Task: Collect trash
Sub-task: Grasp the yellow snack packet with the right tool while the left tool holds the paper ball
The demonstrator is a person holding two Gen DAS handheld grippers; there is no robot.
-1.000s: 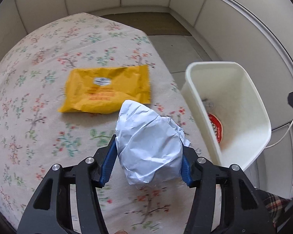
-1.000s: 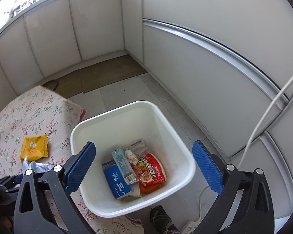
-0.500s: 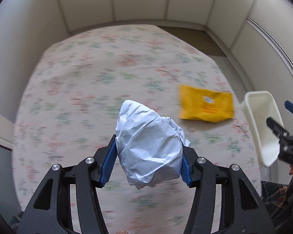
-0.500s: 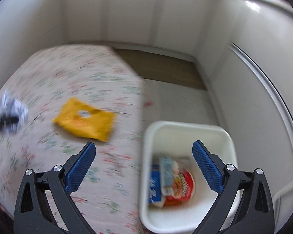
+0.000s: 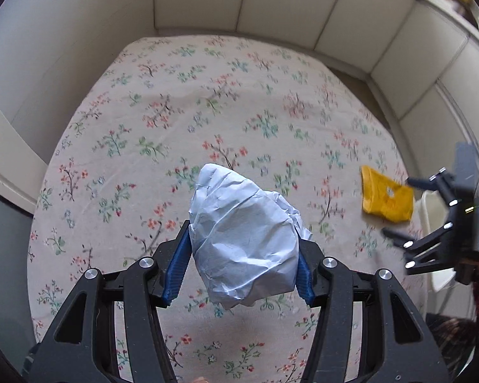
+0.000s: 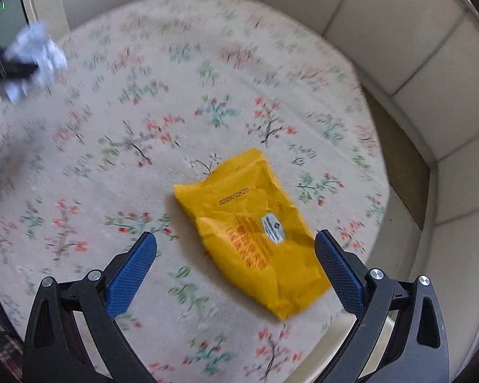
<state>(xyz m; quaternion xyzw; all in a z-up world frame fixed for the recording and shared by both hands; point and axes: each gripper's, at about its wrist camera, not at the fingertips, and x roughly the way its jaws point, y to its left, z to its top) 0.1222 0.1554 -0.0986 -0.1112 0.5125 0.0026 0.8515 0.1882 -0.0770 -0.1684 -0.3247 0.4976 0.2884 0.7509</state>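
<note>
Gripping a crumpled ball of pale paper (image 5: 244,242), the left claw (image 5: 241,263) is holding it clear above the flower-patterned desk (image 5: 175,111) in the left wrist view, both blue pads pressed into the paper's sides. To the right of the paper ball, well apart from it, the yellow packet (image 5: 387,199) is lying flat near the desk's edge, and the right claw (image 5: 396,206) is hanging just beside it, blurred. A sliver of the white bin (image 5: 437,274) is showing past that same edge, beyond the packet.

In the right wrist view, the right claw (image 6: 236,269) is standing wide, nothing in it, its two blue pads (image 6: 131,271) straddling the near half of the yellow packet (image 6: 255,233), which is lying flat and slightly creased on the desk (image 6: 111,159). Whether the pads are touching the cloth cannot be told. Far to the packet's upper left, the paper ball (image 6: 35,60) is showing as a smear in the left claw.

To do the pickup well, the person is probably needing to lower the pads to the cloth on both sides of the packet and close slowly, so the thin foil buckles upward into the grip instead of sliding away. Pinching the cloth along with it is the likely risk. The left claw should be keeping its squeeze steady, since the paper is light and springy.
</note>
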